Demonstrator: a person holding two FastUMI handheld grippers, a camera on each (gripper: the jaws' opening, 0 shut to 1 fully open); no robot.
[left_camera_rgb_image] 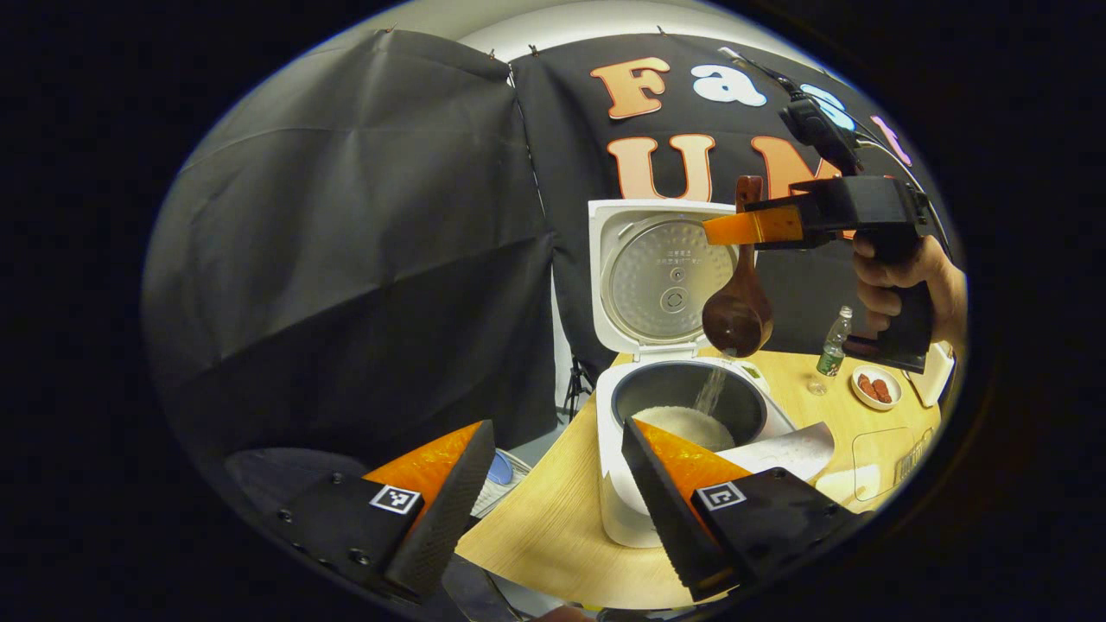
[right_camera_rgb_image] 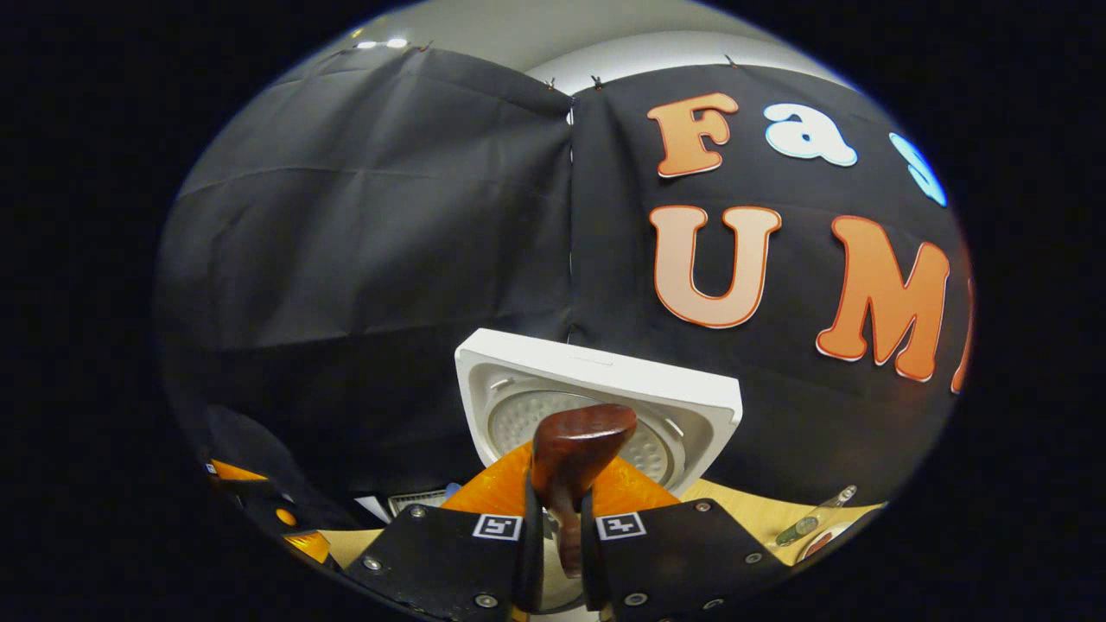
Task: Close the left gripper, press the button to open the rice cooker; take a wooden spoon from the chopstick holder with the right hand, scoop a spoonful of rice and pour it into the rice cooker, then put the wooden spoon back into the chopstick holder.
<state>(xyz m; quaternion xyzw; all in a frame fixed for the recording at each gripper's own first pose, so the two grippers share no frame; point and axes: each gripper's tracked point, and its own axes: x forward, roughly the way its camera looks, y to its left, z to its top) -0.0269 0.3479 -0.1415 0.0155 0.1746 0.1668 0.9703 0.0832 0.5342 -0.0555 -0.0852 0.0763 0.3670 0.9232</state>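
Right gripper (left_camera_rgb_image: 721, 231), upper right of the left gripper view, is clamping the wooden spoon (left_camera_rgb_image: 737, 313) with both fingers, pouring rice (left_camera_rgb_image: 687, 423) into the open rice cooker (left_camera_rgb_image: 683, 406) on the bench (left_camera_rgb_image: 553, 527). Left gripper (left_camera_rgb_image: 553, 501) is hanging open, bottom centre.

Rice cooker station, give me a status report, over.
Right gripper shut on wooden spoon, rice pouring into open rice cooker. Left gripper open, idle. Nothing blocking.

The wooden spoon (left_camera_rgb_image: 737, 313) is hanging above the open rice cooker (left_camera_rgb_image: 683, 415), which is standing on the table (left_camera_rgb_image: 544, 527), with a bottle (left_camera_rgb_image: 834, 342) and a small dish (left_camera_rgb_image: 874, 387) lying to its right.
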